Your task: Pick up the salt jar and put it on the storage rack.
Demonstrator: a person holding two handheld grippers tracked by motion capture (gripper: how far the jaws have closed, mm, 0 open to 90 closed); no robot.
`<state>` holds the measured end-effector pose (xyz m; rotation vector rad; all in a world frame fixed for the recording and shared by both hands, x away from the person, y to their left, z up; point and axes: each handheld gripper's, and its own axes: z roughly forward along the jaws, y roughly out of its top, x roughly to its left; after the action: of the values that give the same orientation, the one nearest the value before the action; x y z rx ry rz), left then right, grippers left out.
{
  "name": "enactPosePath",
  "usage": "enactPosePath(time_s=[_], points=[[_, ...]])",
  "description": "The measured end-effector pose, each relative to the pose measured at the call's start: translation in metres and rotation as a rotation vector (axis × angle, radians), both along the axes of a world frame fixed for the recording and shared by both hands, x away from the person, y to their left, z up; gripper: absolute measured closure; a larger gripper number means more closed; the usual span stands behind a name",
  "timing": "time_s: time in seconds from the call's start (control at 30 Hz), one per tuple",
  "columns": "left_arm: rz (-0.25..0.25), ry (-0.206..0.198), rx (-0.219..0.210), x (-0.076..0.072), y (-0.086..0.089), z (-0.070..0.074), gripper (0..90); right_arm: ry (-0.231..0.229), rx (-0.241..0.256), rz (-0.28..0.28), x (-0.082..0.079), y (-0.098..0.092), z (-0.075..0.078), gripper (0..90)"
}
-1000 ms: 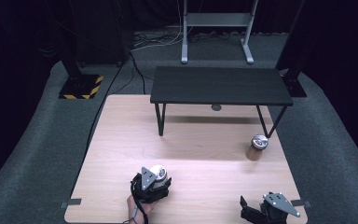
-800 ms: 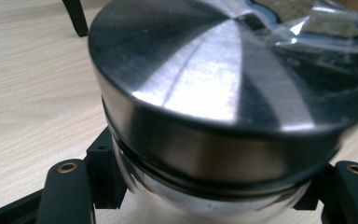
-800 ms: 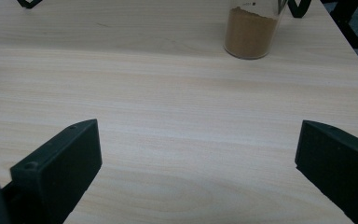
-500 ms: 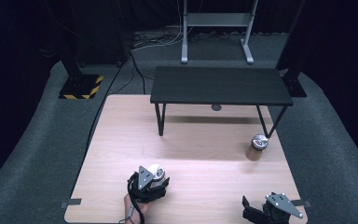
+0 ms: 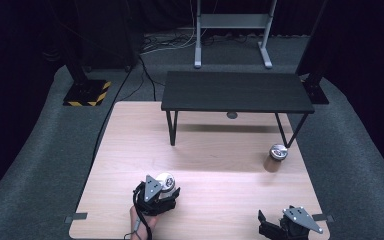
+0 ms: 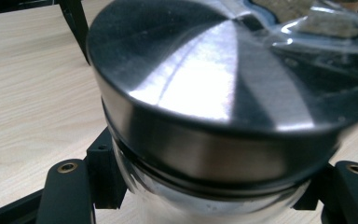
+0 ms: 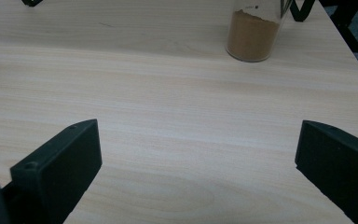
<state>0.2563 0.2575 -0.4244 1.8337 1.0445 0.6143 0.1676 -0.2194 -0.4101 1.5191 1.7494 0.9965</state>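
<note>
This is a recording lab: black curtains close off the room, a pale wooden worktop (image 5: 200, 150) lies on grey carpet, a yellow-and-black striped stand base (image 5: 86, 93) sits beyond its far left corner, and loose cables (image 5: 160, 45) trail past a grey metal stand (image 5: 232, 30).

My view gives a pale wooden table (image 5: 130, 150). A small black bench (image 5: 235, 91) stands along its far edge, and a jar of brown powder (image 5: 275, 158) (metal-lidded) sits near the right edge, by the bench's right leg.

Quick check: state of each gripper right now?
Left gripper: shut on the metal-lidded jar.
Right gripper: open, holding nothing.
</note>
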Motion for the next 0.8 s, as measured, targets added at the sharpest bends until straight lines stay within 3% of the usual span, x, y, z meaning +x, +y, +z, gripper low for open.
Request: enactPosePath(time_s=[0.8], points=[[-0.05,-0.054,0.036,0.017,-0.004,0.028,31.2,0.011,-0.013,0.005,0.002,0.001,0.001,0.0]])
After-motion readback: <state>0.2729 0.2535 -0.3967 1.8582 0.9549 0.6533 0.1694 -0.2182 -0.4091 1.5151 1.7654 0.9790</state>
